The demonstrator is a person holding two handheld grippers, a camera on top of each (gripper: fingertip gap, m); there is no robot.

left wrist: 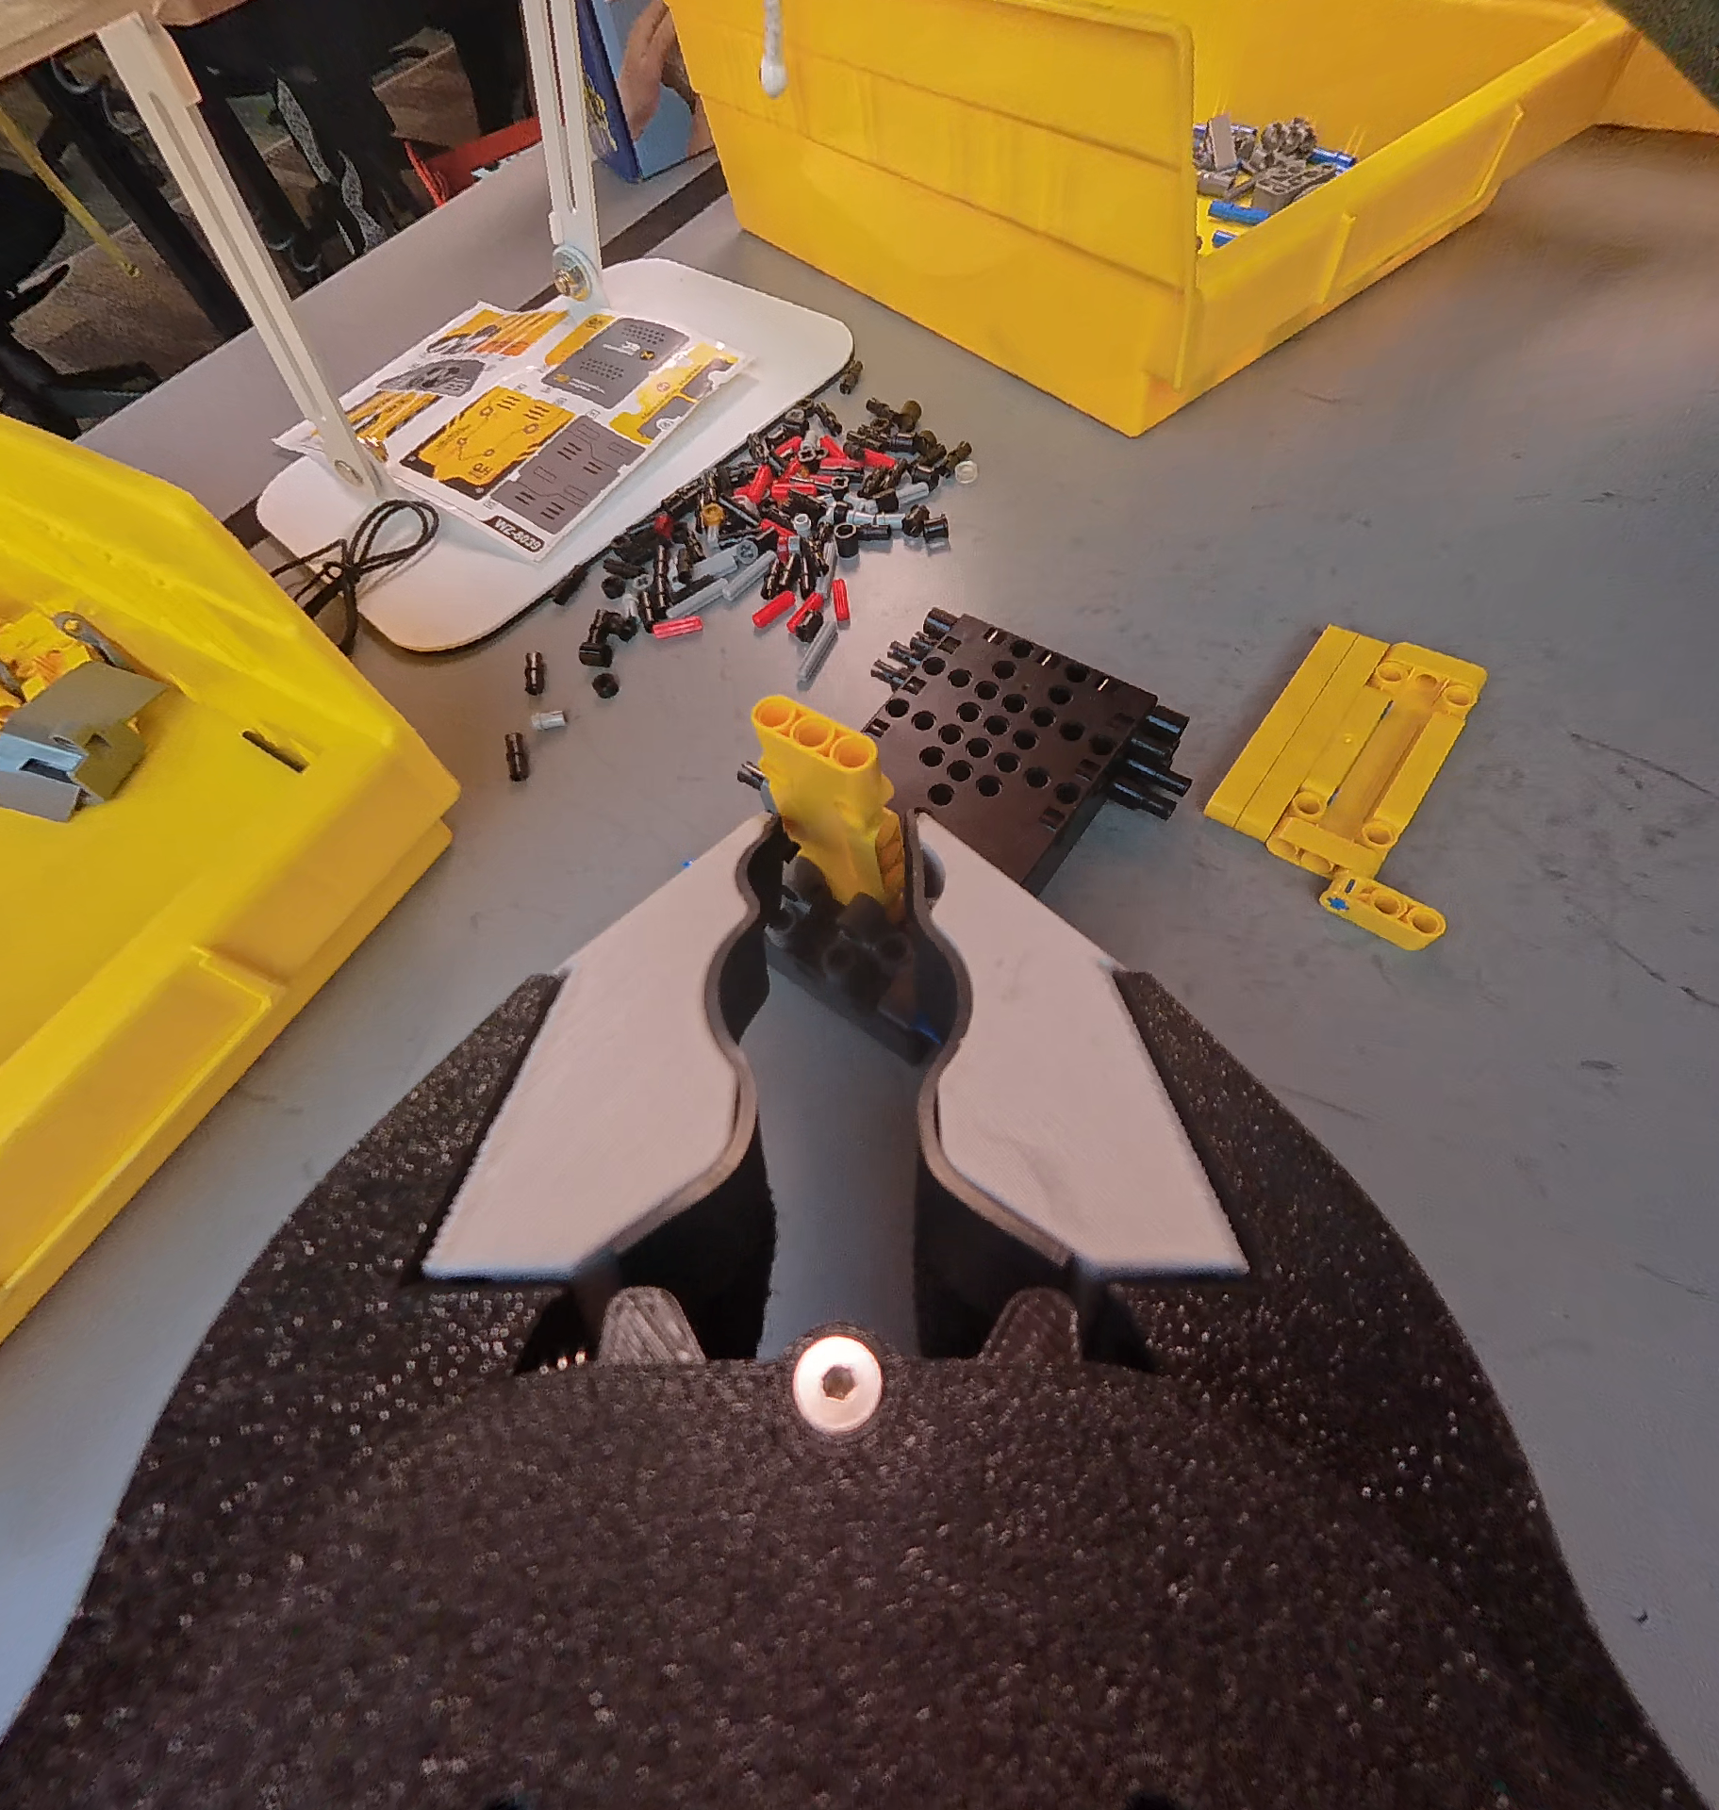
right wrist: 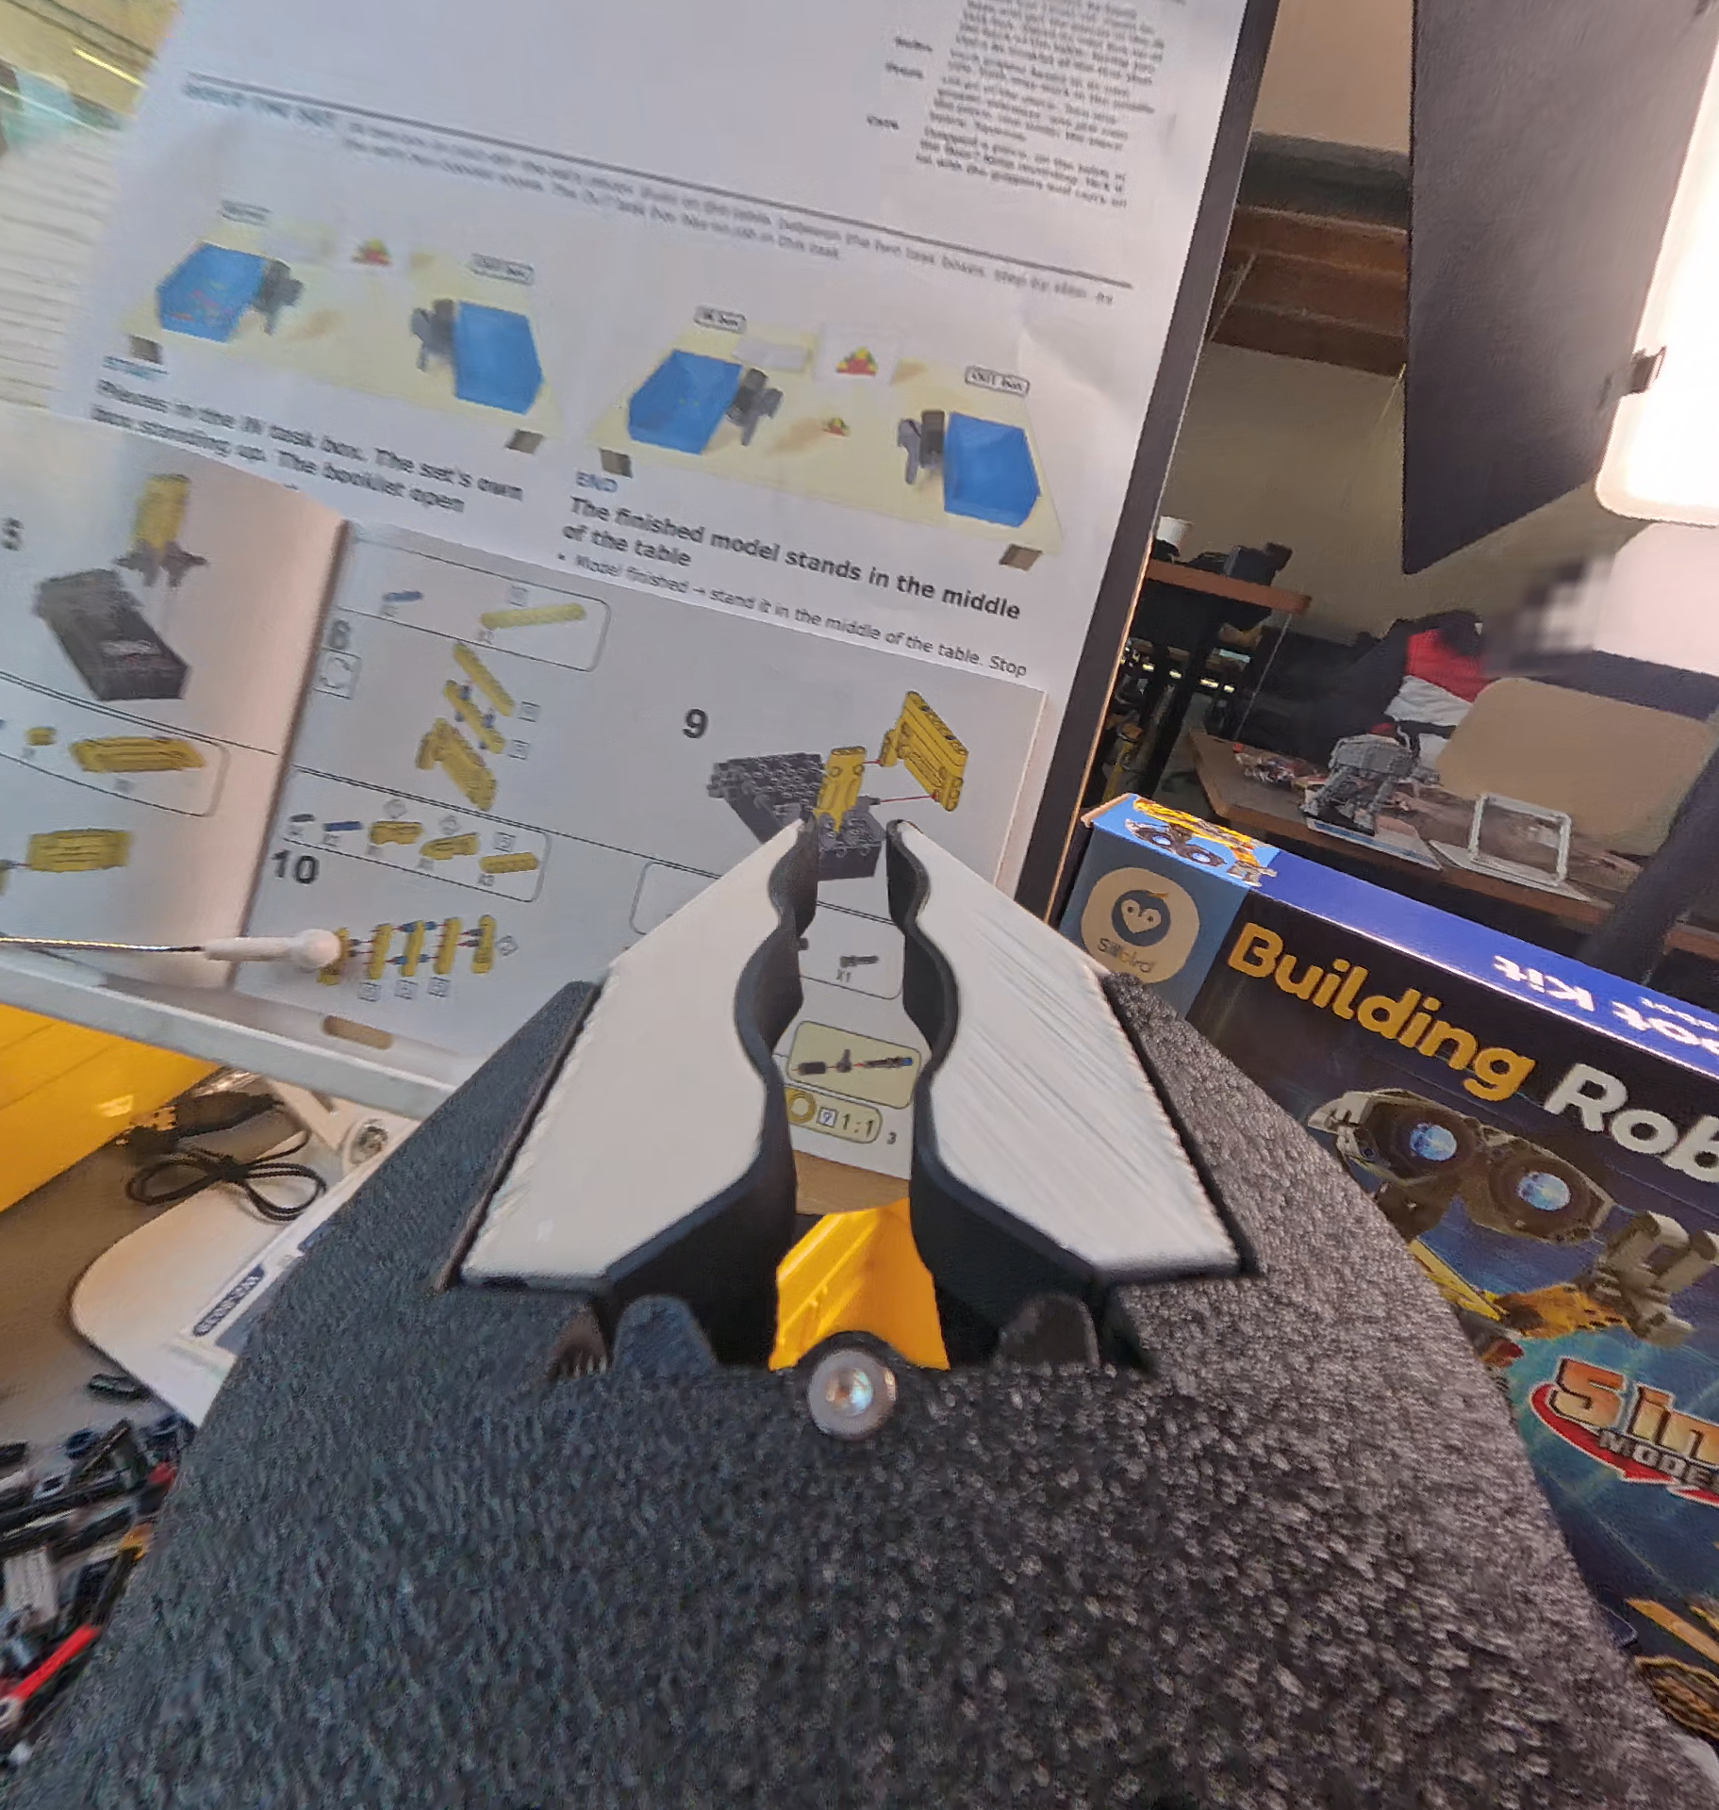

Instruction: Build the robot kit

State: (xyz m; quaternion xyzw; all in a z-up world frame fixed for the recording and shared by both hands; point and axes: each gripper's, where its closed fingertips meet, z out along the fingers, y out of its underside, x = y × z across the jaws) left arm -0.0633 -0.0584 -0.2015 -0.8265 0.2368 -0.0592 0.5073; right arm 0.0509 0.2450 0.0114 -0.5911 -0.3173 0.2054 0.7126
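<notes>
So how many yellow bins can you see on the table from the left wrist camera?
2. One yellow bin sits at the left edge, holding yellow and grey parts; the other yellow bin sits at the far right, holding grey and blue parts. More may lie outside this view.

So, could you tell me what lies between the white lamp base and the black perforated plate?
A loose pile of small black, red and grey pins lies there on the grey table, seen in the left wrist view.

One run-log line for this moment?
left tool: shut on yellow piece | right tool: open, raised before instruction sheets | black plate on table
</notes>
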